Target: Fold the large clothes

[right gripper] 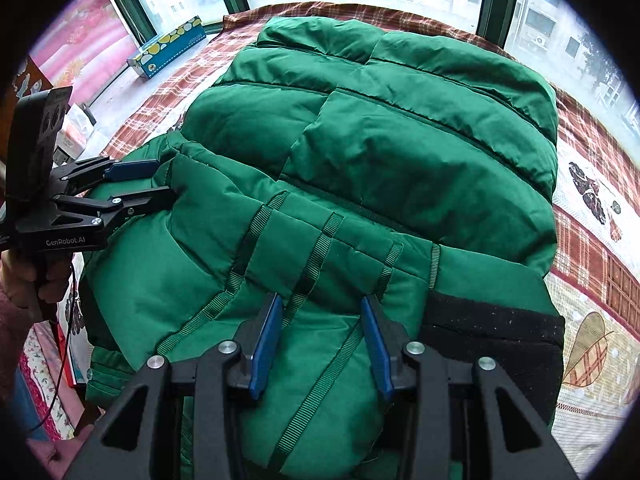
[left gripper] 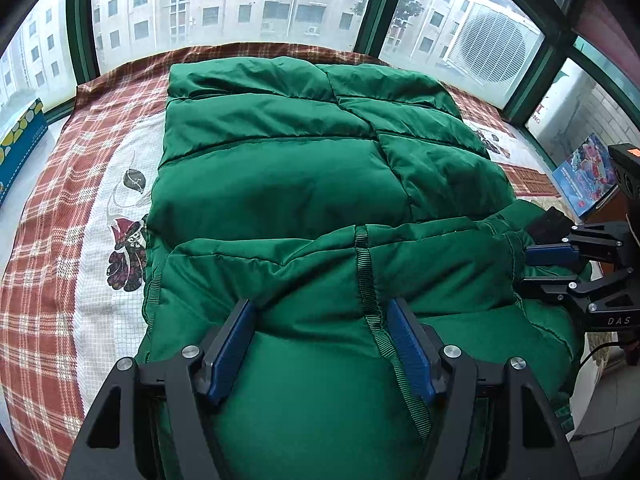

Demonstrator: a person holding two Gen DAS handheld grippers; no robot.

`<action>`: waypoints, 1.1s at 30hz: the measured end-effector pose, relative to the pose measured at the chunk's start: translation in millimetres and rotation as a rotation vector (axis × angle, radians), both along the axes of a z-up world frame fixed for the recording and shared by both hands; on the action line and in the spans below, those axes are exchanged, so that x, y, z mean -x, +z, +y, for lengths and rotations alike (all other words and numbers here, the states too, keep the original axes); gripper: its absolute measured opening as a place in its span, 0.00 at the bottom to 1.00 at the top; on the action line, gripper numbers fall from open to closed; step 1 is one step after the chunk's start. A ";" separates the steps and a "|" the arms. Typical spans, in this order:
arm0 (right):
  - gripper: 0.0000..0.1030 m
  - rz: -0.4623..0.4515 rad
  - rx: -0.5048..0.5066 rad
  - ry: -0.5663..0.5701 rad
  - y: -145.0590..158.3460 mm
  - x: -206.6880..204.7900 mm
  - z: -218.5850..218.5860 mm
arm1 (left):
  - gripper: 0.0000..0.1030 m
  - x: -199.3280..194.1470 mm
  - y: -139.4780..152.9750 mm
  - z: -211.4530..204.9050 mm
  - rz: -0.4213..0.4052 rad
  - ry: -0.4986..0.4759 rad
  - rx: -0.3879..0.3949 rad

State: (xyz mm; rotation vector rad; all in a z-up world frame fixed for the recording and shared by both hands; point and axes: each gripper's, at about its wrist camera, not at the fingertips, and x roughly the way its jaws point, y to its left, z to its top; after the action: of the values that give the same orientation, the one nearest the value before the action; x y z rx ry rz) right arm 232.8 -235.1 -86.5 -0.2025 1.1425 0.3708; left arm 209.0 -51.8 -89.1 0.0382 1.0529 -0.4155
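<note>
A large green puffer jacket (left gripper: 280, 176) lies on the plaid-covered bed, its near end bulging up toward me; it also fills the right wrist view (right gripper: 400, 152). My left gripper (left gripper: 320, 316) has its blue pads spread wide over the puffy near edge, with fabric bulging between them. My right gripper (right gripper: 320, 308) is open over a fold crossed by green webbing straps (right gripper: 316, 256). A black fleece lining (right gripper: 492, 332) shows at that end. Each gripper shows in the other's view, the right gripper (left gripper: 536, 264) and the left gripper (right gripper: 160, 180), both at the jacket's edge.
The bed cover (left gripper: 60, 208) is red plaid with a white printed middle. A blue tissue box (left gripper: 20, 144) sits on the sill at the left, and it shows in the right wrist view (right gripper: 168, 48). A printed box (left gripper: 588, 172) is at the right. Windows stand behind the bed.
</note>
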 end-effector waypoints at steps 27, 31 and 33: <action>0.45 0.007 0.104 0.005 -3.4 51.9 1.6 | 0.71 64.0 72.2 -22.6 -0.191 -0.006 -0.072; 0.45 0.023 0.114 0.017 -0.1 50.1 0.8 | 0.71 67.8 76.0 -32.7 -0.174 -0.035 -0.056; 0.45 0.025 0.110 0.010 9.3 49.7 -0.1 | 0.71 68.9 78.1 -38.2 -0.175 -0.052 -0.046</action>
State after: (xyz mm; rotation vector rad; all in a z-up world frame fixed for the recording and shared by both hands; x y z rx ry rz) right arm 183.0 -235.2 -77.2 -0.3009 1.1876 0.3206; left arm 140.1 -90.0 -11.0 0.1407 0.8903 -0.4272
